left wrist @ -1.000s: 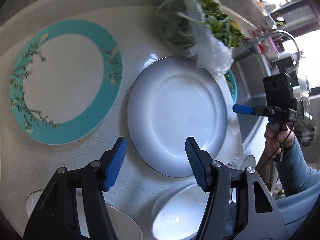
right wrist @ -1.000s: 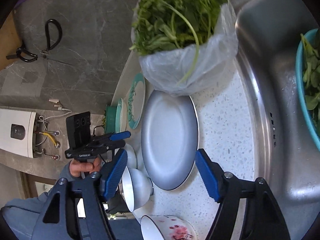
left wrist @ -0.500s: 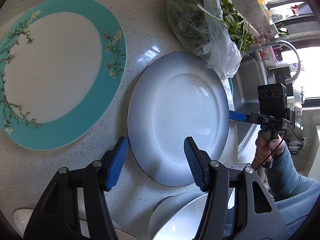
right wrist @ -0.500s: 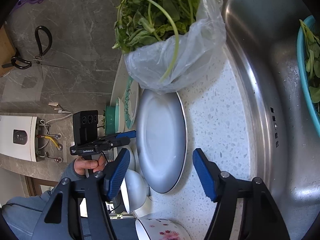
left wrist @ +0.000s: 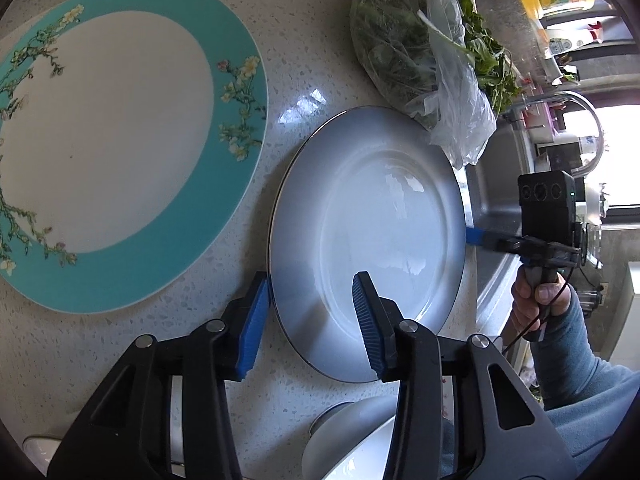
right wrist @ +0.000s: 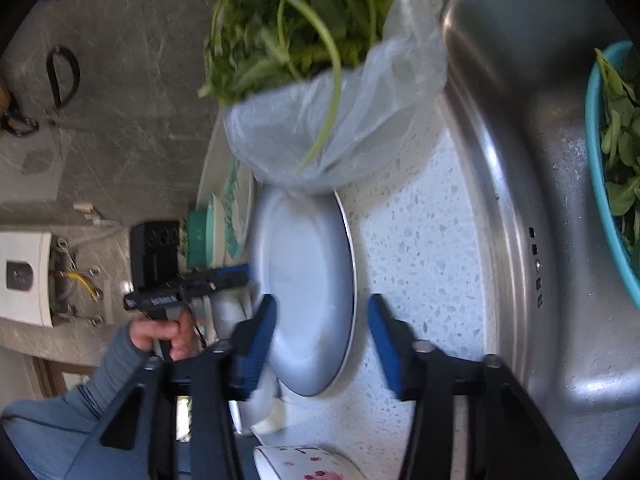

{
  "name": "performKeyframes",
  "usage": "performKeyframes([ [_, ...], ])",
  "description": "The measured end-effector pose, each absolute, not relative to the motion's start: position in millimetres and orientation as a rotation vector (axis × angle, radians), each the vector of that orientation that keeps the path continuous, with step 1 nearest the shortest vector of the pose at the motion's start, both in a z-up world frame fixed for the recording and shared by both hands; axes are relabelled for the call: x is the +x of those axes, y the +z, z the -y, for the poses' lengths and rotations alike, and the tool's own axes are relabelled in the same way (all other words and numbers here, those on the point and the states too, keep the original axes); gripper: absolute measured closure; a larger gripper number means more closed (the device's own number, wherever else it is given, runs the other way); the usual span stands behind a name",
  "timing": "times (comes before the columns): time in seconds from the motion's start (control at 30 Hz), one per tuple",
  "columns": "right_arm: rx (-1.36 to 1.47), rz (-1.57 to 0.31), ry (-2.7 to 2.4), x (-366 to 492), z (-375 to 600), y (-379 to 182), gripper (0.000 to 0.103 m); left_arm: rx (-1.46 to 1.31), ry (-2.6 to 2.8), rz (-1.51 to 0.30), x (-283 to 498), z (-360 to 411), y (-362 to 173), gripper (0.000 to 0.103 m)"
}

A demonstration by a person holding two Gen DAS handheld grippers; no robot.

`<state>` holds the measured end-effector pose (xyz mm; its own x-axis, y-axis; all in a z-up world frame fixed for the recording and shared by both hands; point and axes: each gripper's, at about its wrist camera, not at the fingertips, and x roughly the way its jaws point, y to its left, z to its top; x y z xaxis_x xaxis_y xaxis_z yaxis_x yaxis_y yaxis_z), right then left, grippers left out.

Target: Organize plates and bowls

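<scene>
A pale blue-grey plate (left wrist: 372, 236) lies on the speckled counter; it also shows in the right wrist view (right wrist: 308, 280). My left gripper (left wrist: 310, 316) is open, its two blue fingers straddling the plate's near-left rim. My right gripper (right wrist: 322, 336) is open, its fingers on either side of the plate's opposite rim. A large teal-rimmed floral plate (left wrist: 108, 136) lies to the left. White bowls (left wrist: 360, 440) sit below my left gripper.
A plastic bag of greens (left wrist: 424, 60) rests against the plate's far edge. A steel sink (right wrist: 540, 200) with a teal colander of leaves (right wrist: 616, 168) lies to the right. A floral bowl (right wrist: 304, 462) and a teal bowl (right wrist: 200, 238) stand nearby.
Both grippers have moved in toward the blue-grey plate, and their fingers now straddle its opposite rims. The plate has not moved.
</scene>
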<state>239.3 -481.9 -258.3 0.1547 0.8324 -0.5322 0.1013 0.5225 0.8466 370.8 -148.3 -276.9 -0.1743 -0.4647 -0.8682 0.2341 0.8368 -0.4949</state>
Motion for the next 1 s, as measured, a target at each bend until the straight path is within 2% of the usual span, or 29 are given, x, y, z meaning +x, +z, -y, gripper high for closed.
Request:
performKeyframes([
  [0.03, 0.901, -1.358, 0.646, 238.5, 477.8, -262.1, 0.078, -0.178, -0.627, -1.631, 372.2, 144.9, -275.0, 0.064],
  [0.07, 0.906, -1.358, 0.639, 237.1, 477.4, -263.2, 0.080, -0.168, -0.623, -1.624, 372.8, 145.1, -274.0, 0.064],
  [0.27, 1.028, -1.362, 0.603, 233.1, 487.0, -271.8, 0.082, -0.207, -0.652, -1.634, 375.2, 142.3, -275.2, 0.064],
  [0.43, 1.026, -1.366, 0.594, 233.9, 490.2, -269.9, 0.082, -0.192, -0.661, -1.632, 375.7, 139.0, -273.9, 0.065],
  [0.5, 1.017, -1.370, 0.583, 233.7, 489.7, -268.5, 0.086, -0.178, -0.642, -1.636, 376.4, 137.3, -275.1, 0.078],
  [0.57, 1.019, -1.375, 0.556, 232.5, 487.6, -268.0, 0.091, -0.191, -0.616, -1.644, 377.1, 131.2, -278.3, 0.087],
  [1.0, 1.036, -1.361, 0.508, 227.5, 481.3, -261.7, 0.091, -0.149, -0.600, -1.643, 375.0, 132.6, -272.5, 0.087],
])
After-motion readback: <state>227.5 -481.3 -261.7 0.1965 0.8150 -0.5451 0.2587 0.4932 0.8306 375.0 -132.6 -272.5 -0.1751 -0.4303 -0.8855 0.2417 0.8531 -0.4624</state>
